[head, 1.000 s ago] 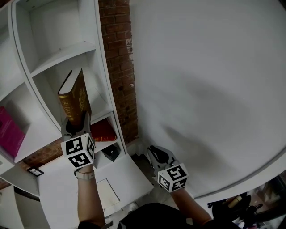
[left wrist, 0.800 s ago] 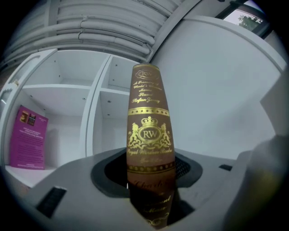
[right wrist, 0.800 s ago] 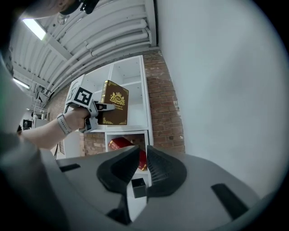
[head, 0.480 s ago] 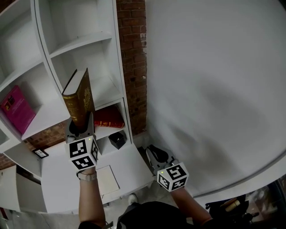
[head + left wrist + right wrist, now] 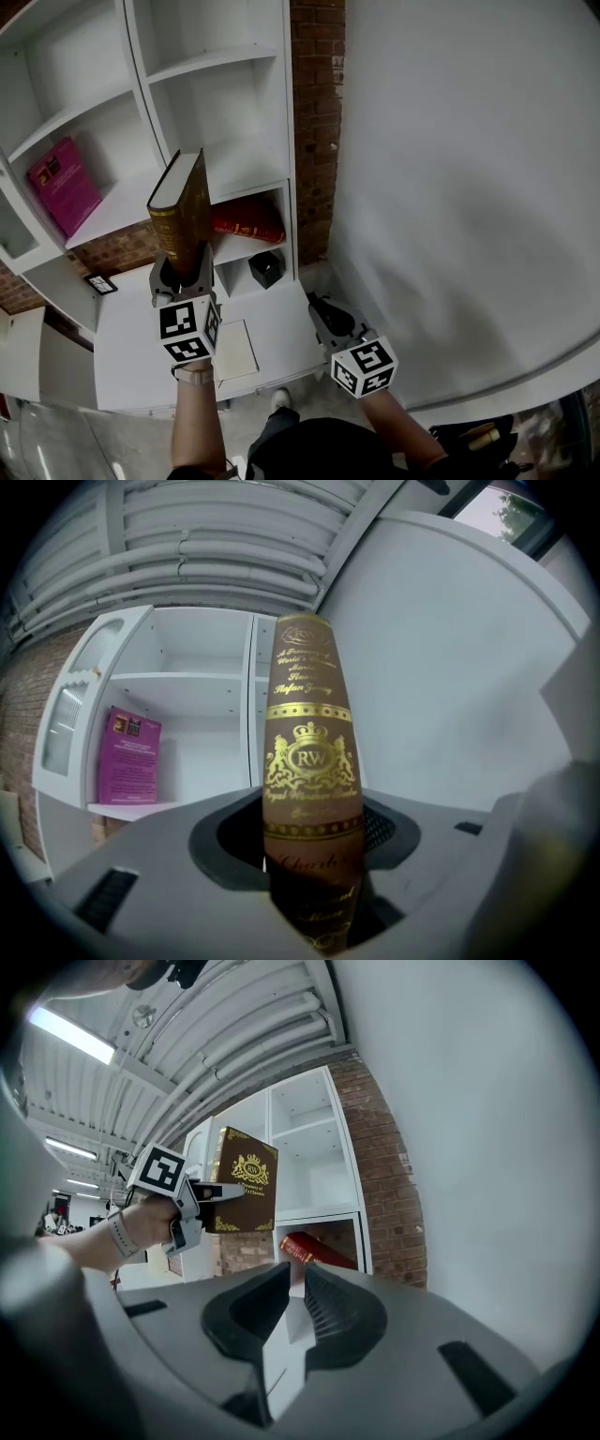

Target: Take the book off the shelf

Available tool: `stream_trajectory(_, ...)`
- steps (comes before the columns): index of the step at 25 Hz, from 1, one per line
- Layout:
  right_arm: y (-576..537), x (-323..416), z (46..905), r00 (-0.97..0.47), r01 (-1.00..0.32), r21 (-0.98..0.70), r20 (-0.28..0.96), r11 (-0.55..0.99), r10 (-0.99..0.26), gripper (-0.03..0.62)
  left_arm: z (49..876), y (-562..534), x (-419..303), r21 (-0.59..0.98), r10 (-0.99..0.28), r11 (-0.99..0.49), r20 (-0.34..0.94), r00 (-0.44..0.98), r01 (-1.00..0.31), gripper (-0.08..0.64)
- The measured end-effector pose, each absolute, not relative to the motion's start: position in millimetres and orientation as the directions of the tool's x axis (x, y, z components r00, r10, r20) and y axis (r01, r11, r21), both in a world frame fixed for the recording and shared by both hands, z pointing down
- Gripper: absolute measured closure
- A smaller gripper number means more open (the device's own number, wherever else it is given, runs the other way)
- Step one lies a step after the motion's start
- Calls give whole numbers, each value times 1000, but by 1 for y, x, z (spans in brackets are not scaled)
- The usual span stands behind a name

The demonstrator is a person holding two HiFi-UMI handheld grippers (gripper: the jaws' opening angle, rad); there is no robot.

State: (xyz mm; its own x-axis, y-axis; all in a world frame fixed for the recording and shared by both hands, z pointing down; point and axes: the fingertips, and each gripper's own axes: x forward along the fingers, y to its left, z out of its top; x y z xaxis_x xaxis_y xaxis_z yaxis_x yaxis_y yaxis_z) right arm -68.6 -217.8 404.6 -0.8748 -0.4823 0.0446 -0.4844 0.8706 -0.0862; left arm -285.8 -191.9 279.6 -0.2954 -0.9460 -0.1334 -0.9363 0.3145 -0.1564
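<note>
The left gripper is clamped on the lower end of the brown book with gold lettering, its jaws pressed against the two covers and the spine turned back toward that gripper's camera. The book stands upright in the air, clear of the white shelf and in front of its right-hand column – touching none of its boards. In the low right compartment a red book lies tilted, with a small black box in the cubby beneath it; a pink book leans in a compartment to the left. The right gripper hangs lower down, near the shelf's right front corner – its jaws all but together, with nothing between them.
</note>
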Motion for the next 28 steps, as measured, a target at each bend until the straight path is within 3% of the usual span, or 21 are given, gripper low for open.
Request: stream_trajectory(28,-145,-131,446,-942,-329,-94,106,940,-319,534,434,-70,-285,-149,-922,359,97,-375,-921,334)
